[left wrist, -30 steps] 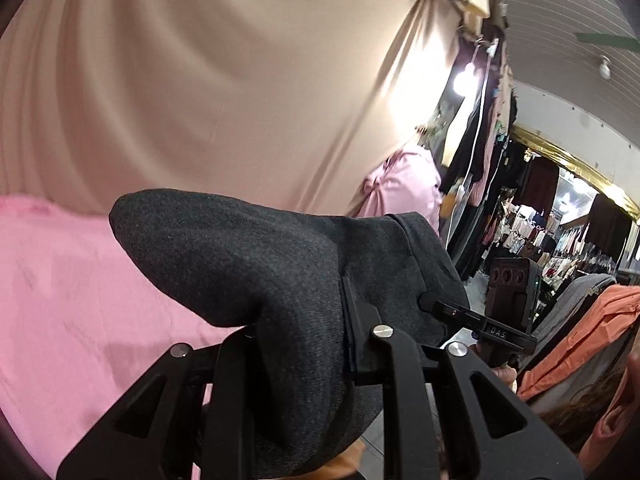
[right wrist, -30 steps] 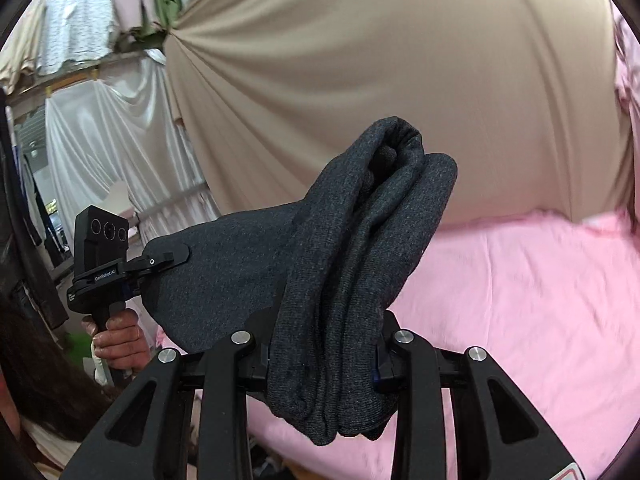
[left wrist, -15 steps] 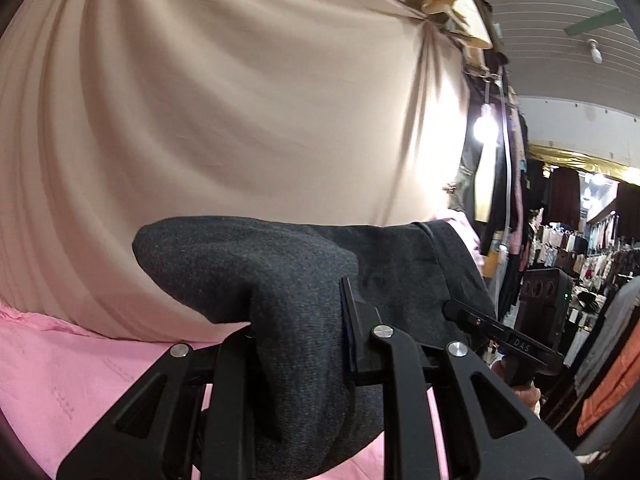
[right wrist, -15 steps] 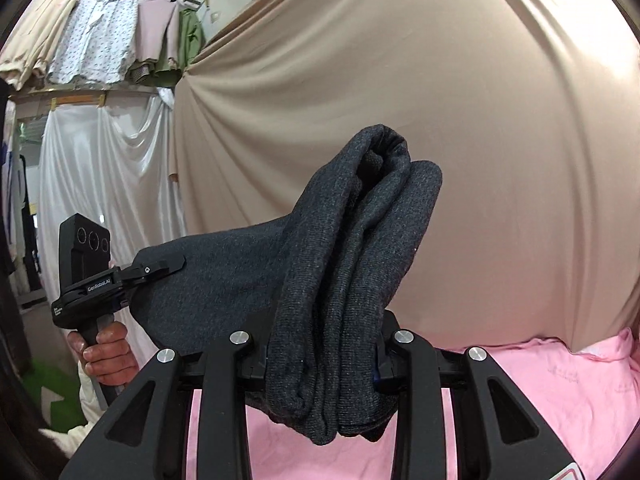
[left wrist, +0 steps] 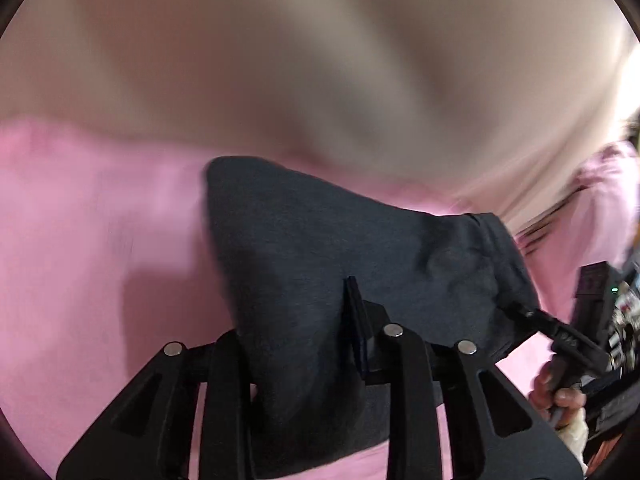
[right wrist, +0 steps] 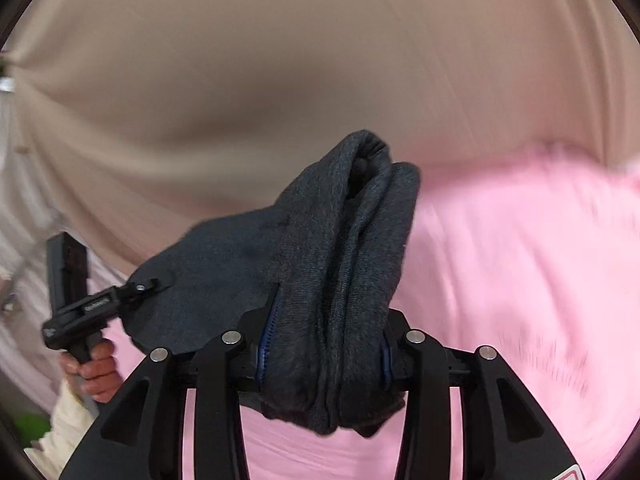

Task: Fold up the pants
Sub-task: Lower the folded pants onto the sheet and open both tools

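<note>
Pants point(right wrist: 344, 264), bunched dark grey, hang between both grippers above the pink counter point(right wrist: 520, 260); left gripper point(left wrist: 296, 344) and right gripper point(right wrist: 324, 352) fingers clamp them, jaws easing open. Laying-down step, likely; next needs spreading flat.

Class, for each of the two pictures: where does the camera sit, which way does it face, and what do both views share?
Left wrist: sits on the left gripper, facing the pink sheet and beige curtain; the right hand shows.
Right wrist: sits on the right gripper, facing the same cloths; the left hand shows.
Shared: the dark grey pants, with both grippers' fingers opening around them.
</note>
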Action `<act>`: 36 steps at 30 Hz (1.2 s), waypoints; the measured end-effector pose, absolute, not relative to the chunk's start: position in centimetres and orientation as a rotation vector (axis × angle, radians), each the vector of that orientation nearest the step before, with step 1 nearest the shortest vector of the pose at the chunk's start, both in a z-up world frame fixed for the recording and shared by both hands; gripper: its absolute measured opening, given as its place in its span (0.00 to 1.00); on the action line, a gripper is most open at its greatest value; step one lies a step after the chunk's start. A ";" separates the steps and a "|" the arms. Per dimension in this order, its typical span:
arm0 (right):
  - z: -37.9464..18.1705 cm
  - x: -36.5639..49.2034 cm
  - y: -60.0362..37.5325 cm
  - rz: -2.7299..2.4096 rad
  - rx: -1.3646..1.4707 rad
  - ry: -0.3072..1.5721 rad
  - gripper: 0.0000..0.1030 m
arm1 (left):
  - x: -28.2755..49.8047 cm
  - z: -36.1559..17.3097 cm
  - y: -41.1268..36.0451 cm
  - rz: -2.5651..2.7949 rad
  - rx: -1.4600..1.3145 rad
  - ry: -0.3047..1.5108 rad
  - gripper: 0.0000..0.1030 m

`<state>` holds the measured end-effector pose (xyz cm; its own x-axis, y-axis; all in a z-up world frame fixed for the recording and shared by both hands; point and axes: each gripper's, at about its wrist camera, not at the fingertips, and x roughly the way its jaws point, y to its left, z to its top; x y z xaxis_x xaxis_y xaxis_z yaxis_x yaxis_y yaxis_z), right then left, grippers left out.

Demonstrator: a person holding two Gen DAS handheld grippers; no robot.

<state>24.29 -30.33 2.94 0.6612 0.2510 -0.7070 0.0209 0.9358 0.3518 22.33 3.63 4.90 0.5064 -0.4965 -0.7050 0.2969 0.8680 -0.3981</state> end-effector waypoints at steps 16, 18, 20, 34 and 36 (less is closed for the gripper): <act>0.2 29.4 -28.3 0.081 0.171 0.871 0.00 | 23.0 2.8 1.4 -0.313 -0.106 0.941 0.34; 0.8 28.8 -29.5 0.104 0.292 0.862 0.00 | 23.3 1.3 1.6 -0.289 -0.077 0.912 0.35; 2.8 27.7 -28.4 0.096 0.243 0.789 0.05 | 22.4 2.3 1.8 -0.276 -0.067 0.913 0.34; 3.0 18.2 -22.5 -0.035 0.117 0.628 0.12 | 8.6 8.0 0.3 -0.177 -0.018 0.689 0.89; 1.8 16.0 -22.1 -0.052 0.145 0.619 0.12 | 7.7 7.0 -0.9 -0.168 -0.027 0.690 0.89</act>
<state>16.03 -22.08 1.81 0.8132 -0.0057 -0.5819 0.0923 0.9886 0.1193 7.68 -0.85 7.04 0.7586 -0.1627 -0.6309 0.1451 0.9862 -0.0798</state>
